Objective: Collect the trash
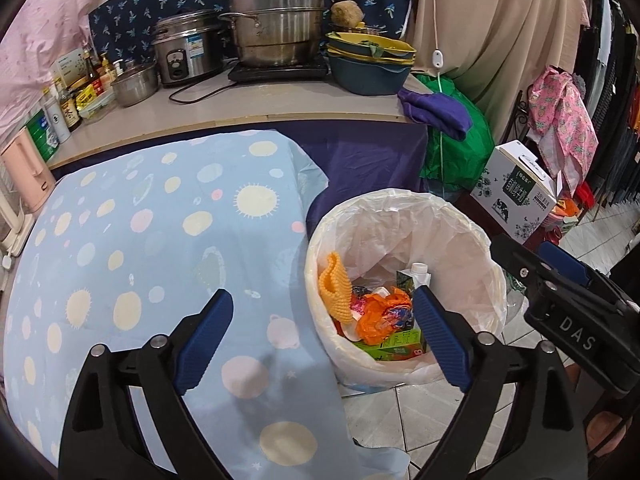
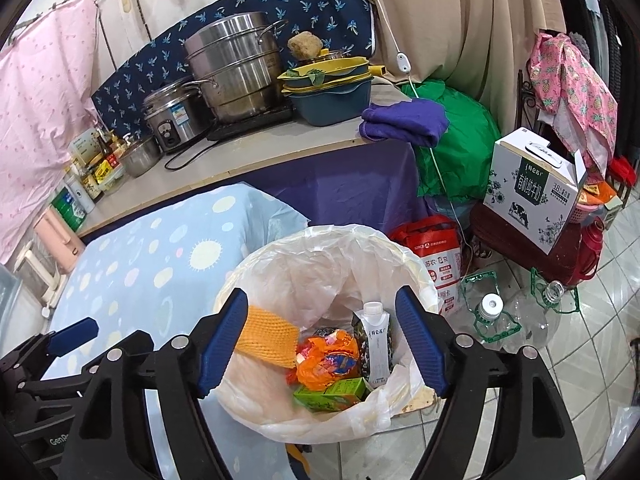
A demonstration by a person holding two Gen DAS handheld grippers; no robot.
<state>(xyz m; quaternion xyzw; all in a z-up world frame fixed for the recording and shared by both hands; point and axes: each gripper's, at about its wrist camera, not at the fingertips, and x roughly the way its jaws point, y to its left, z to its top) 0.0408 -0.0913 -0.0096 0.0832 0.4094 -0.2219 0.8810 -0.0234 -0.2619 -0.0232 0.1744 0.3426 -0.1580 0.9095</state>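
Note:
A round bin lined with a white plastic bag (image 1: 452, 240) (image 2: 320, 256) stands on the tiled floor beside a low table under a blue dotted cloth (image 1: 152, 248) (image 2: 152, 256). Inside lie an orange foam net (image 1: 334, 286) (image 2: 266, 336), an orange wrapper (image 1: 384, 312) (image 2: 326, 360), a white milk carton (image 1: 418, 274) (image 2: 376, 344) and a green box (image 1: 396, 346) (image 2: 332, 394). My left gripper (image 1: 324, 340) is open and empty over the table's edge and the bin. My right gripper (image 2: 322, 340) is open and empty above the bin; it also shows in the left wrist view (image 1: 560, 280).
A counter (image 1: 256, 104) behind holds pots, a rice cooker, bowls and bottles. A green bag (image 2: 456, 140), a milk box (image 2: 532, 188), a red bag (image 2: 436, 256) and empty clear bottles (image 2: 504, 320) crowd the floor to the bin's right.

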